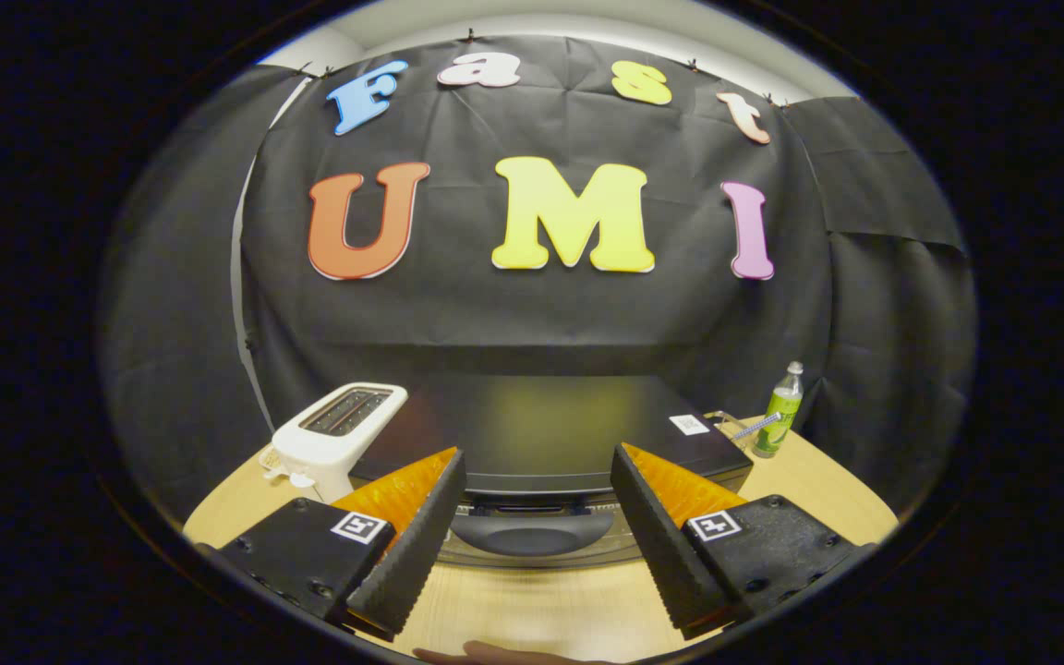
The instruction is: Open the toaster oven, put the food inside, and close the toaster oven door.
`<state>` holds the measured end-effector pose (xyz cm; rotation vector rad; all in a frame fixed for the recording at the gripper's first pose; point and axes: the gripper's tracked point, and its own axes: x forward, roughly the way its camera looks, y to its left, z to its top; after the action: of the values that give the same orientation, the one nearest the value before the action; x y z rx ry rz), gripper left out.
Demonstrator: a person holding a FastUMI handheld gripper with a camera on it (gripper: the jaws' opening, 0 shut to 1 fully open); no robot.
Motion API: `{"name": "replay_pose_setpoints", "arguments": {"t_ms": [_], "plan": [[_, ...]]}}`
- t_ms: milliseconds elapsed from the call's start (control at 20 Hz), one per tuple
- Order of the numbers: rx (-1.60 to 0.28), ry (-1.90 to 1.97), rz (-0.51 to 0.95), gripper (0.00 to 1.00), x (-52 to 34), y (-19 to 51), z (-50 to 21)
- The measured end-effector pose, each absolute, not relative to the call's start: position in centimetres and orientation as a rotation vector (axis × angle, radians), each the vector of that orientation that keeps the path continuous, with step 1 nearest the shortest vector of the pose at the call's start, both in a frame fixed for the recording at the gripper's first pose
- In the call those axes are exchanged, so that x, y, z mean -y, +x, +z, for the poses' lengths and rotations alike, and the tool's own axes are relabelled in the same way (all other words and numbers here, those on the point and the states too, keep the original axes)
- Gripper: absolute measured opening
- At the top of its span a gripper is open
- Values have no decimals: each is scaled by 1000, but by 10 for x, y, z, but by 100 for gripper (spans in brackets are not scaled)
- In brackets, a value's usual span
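On the left we see a white plastic two-slot toaster (336, 436) standing on the light wooden counter (532, 610). Just right of it sits the black boxy toaster oven (541, 429), glossy top, door closed, its dark curved handle (532, 531) facing us. Our tongs (538, 476) are spread wide, nothing pinched; the handle lies between the fingers, just ahead. A small white sticker (689, 424) sits on the oven's right top corner, print too small to read. At far right stands a green-labelled clear plastic bottle (779, 411), label unreadable.
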<state>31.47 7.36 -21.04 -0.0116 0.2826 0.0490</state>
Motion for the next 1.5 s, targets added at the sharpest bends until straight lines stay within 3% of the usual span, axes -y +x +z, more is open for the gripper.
{"name": "replay_pose_setpoints", "arguments": {"t_ms": [750, 1050, 1500], "plan": [[-314, -38, 115, 100, -77, 343, -234], [-411, -95, 128, 100, -67, 320, -250], [-393, -19, 167, 100, -64, 280, -264]]}}
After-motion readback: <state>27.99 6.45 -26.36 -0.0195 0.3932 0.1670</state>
